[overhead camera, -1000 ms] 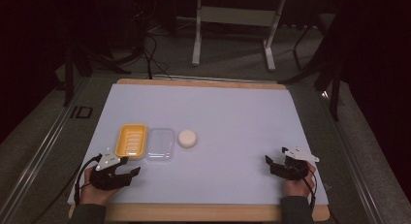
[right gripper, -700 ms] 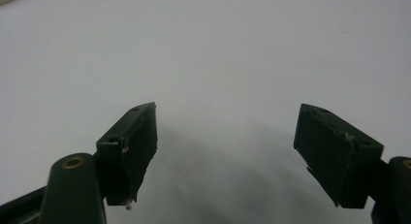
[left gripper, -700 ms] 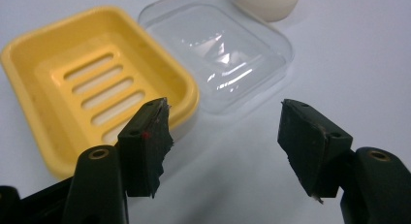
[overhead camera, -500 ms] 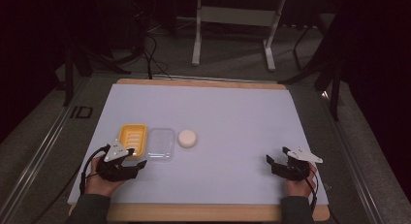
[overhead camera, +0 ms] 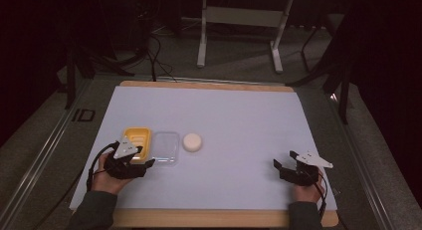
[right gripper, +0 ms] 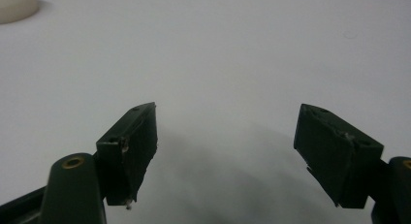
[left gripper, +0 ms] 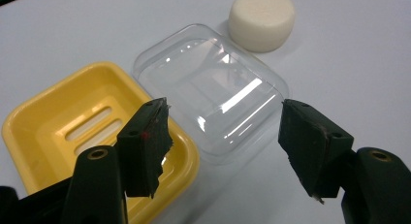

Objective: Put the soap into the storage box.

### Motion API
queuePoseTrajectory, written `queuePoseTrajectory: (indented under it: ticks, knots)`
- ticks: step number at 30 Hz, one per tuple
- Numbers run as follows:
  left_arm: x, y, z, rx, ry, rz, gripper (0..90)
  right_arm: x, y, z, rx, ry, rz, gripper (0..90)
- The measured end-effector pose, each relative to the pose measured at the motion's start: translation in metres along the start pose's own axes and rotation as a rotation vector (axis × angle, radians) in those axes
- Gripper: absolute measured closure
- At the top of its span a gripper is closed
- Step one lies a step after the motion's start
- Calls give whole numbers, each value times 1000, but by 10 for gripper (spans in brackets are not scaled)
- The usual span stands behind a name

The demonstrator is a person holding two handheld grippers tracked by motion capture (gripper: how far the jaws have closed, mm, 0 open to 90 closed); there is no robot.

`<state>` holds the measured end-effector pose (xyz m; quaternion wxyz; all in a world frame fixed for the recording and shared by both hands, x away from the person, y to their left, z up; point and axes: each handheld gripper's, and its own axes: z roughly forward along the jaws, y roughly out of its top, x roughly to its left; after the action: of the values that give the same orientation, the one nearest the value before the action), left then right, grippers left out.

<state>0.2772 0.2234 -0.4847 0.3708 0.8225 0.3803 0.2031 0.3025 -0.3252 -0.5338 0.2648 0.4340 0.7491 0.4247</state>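
Dark floor, cables and a pale metal stand (overhead camera: 239,21) take up the top of the high view, behind a wooden table (overhead camera: 209,84) covered by a broad white sheet (overhead camera: 239,125).

On the sheet, left of the frame's centre, three things lie in a row: a yellow soap dish (overhead camera: 138,139) with slotted bottom, a clear plastic lid (overhead camera: 165,146) just beside it on the right, and a round cream soap bar (overhead camera: 192,142) a little further right, apart from the lid. In the left gripper view the dish (left gripper: 72,122) fills the lower left, the lid (left gripper: 213,93) sits in the middle touching or nearly touching the dish's edge, and the soap (left gripper: 261,19) lies at the upper right.

At the lower left of the high view the left gripper (overhead camera: 144,164) hovers by the near edge of the dish and lid. Its jaws have just been opening and stand apart with nothing gripped; in its own view (left gripper: 225,136) one jaw hangs over the dish's near corner, the other over bare sheet beside the lid.

At the lower right, well apart from the row, the right gripper (overhead camera: 281,166) sits low over the bare sheet, jaws spread wide and empty (right gripper: 225,151).
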Motion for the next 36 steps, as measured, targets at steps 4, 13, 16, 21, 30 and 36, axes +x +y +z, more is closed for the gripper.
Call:
queuePoseTrajectory:
  ticks: [4,13,16,21,30,36]
  knots:
    - [1,8,3,8,-4,18,360,1,0,-1,-8,-5,0,230]
    - [2,17,7,13,-15,41,361,1,-1,-2,-19,-8,2,231]
    - [2,22,9,16,-23,53,361,1,-1,-2,-18,-11,3,231]
    - [2,28,12,26,-27,72,361,1,-1,-2,-18,-12,2,231]
    - [5,36,15,31,-32,76,359,1,-1,-2,-25,-22,5,230]
    - [8,42,19,38,-50,78,352,1,-1,-2,-25,-22,5,230]
